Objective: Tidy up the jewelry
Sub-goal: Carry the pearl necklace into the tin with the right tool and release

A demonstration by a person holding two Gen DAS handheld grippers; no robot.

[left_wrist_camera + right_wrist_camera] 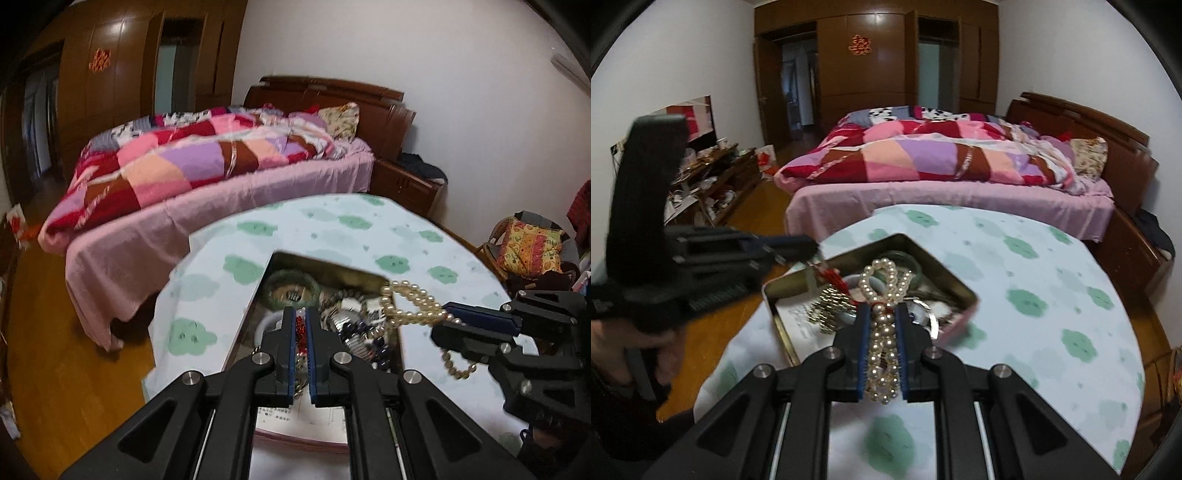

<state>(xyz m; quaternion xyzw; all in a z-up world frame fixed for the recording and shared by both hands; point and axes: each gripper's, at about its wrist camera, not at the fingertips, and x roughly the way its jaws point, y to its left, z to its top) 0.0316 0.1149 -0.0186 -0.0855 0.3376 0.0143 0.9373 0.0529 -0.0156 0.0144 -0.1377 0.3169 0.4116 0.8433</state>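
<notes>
Behind the round bench (1052, 295) with its pale cloth of green cloud shapes stands a bed (942, 162) under a pink and purple patchwork quilt, and on the cloth sits the open rectangular gold-lined tin (775, 295), heaped with tangled jewelry. On the left, my left tongs (301, 325) are nearly closed on a thin red beaded strand (300, 332) over the tin, held apart, I judge, so it comes free of the tangle. To the right, my right tongs (882, 325) are clamped on the cream pearl bead necklace (882, 291), its loops hanging over the tin's rim.
</notes>
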